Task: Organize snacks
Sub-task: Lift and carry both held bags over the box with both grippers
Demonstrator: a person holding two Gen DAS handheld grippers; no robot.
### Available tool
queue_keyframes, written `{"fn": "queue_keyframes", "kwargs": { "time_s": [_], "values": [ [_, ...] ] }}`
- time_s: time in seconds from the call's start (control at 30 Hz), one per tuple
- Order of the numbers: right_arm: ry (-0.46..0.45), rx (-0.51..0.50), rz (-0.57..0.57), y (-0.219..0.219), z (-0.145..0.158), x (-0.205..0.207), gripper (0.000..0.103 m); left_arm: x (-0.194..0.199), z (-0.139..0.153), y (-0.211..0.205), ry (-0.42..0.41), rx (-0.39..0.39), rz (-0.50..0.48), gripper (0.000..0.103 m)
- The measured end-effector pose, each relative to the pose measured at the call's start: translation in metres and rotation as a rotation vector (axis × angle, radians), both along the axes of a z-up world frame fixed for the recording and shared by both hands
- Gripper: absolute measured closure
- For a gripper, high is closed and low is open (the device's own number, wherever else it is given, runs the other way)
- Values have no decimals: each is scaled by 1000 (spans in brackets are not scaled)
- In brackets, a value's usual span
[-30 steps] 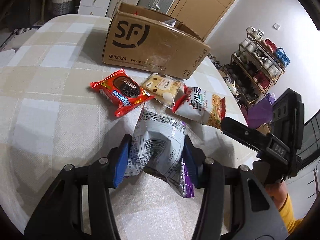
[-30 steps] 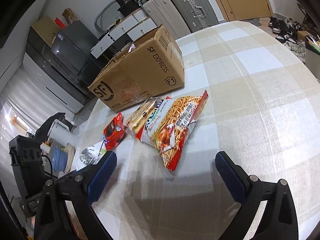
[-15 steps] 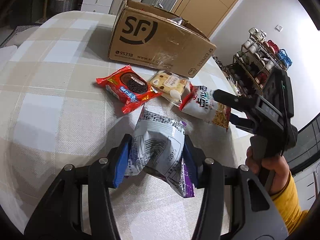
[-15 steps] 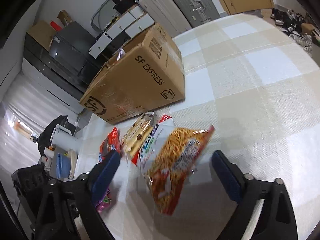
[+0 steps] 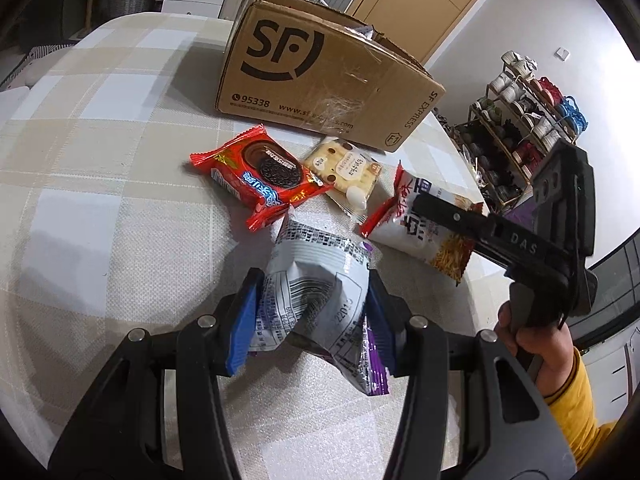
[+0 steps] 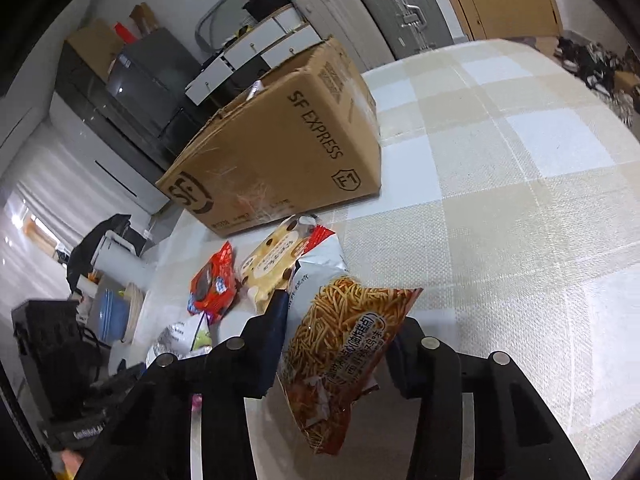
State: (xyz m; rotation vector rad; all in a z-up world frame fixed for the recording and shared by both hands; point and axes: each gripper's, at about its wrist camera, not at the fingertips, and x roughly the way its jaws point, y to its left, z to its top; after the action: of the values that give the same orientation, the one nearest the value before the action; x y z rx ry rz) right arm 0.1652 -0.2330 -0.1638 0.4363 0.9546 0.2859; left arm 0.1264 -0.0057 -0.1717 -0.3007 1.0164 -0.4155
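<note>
My left gripper point(image 5: 310, 312) is shut on a silver and purple snack bag point(image 5: 320, 292), held just above the checked tablecloth. My right gripper point(image 6: 340, 344) is shut on the noodle snack bag point(image 6: 340, 348); the same bag shows in the left wrist view point(image 5: 424, 228) under the right gripper's arm. A red cookie pack point(image 5: 260, 176) and a cream biscuit pack point(image 5: 344, 168) lie flat in front of the open SF cardboard box point(image 5: 320, 76). They also appear in the right wrist view: the red pack point(image 6: 212, 288), the biscuit pack point(image 6: 272, 264) and the box point(image 6: 280, 152).
The round table point(image 6: 500, 184) has a beige checked cloth. A shoe rack point(image 5: 528, 120) stands off the table's right edge. Suitcases point(image 6: 376, 12) and drawers stand behind the box. A stool with blue bowls point(image 6: 112, 312) sits beside the table.
My right gripper moved in over the noodle snack bag and closed on it, tilting it up. My left gripper still holds the silver bag and drifted slightly toward the box.
</note>
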Motion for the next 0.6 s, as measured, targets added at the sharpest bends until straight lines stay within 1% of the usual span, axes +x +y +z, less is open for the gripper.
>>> {"fn": "queue_keyframes", "kwargs": {
  "time_s": [0.27, 0.47, 0.6],
  "values": [
    [-64, 64, -18, -11, 24, -31, 67, -14, 16, 2, -49, 6, 2, 56],
    [-131, 57, 48, 3, 50, -59, 72, -33, 32, 6, -92, 9, 0, 56],
    [-140, 42, 85, 17, 52, -72, 73, -48, 41, 10, -119, 11, 1, 56]
  ]
}}
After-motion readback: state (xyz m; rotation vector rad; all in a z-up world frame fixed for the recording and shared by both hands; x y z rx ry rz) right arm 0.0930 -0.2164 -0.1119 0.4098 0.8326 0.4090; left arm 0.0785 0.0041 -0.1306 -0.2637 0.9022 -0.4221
